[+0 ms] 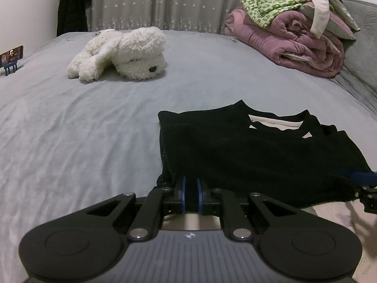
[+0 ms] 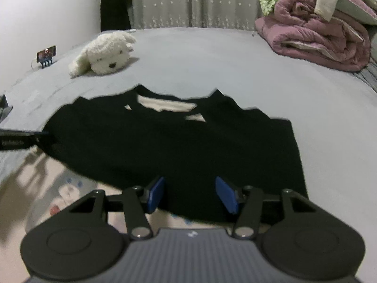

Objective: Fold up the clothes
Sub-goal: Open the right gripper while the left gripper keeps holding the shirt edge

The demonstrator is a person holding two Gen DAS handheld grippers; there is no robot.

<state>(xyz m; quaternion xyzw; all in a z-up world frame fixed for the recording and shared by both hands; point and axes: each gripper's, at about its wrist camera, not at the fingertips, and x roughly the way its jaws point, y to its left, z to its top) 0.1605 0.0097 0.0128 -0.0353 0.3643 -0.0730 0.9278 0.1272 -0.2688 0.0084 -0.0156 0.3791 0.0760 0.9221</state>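
A black shirt (image 1: 247, 155) lies flat on the grey bed sheet (image 1: 82, 129), its neckline with a pale lining pointing away from me. My left gripper (image 1: 191, 188) is shut on the shirt's near hem at its left corner, with black cloth pinched between the blue pads. In the right wrist view the same shirt (image 2: 169, 141) fills the middle. My right gripper (image 2: 190, 193) stands open over the near hem, and its blue pads (image 2: 155, 193) sit apart without pressing the cloth. The left gripper's tip (image 2: 14, 139) shows at that view's left edge.
A white plush dog (image 1: 122, 54) lies at the far left of the bed. A rolled pink quilt (image 1: 297, 42) topped with a heap of clothes (image 1: 271, 2) sits at the far right. A phone on a stand (image 1: 11, 57) stands by the left wall. A starred curtain (image 1: 153, 2) hangs behind.
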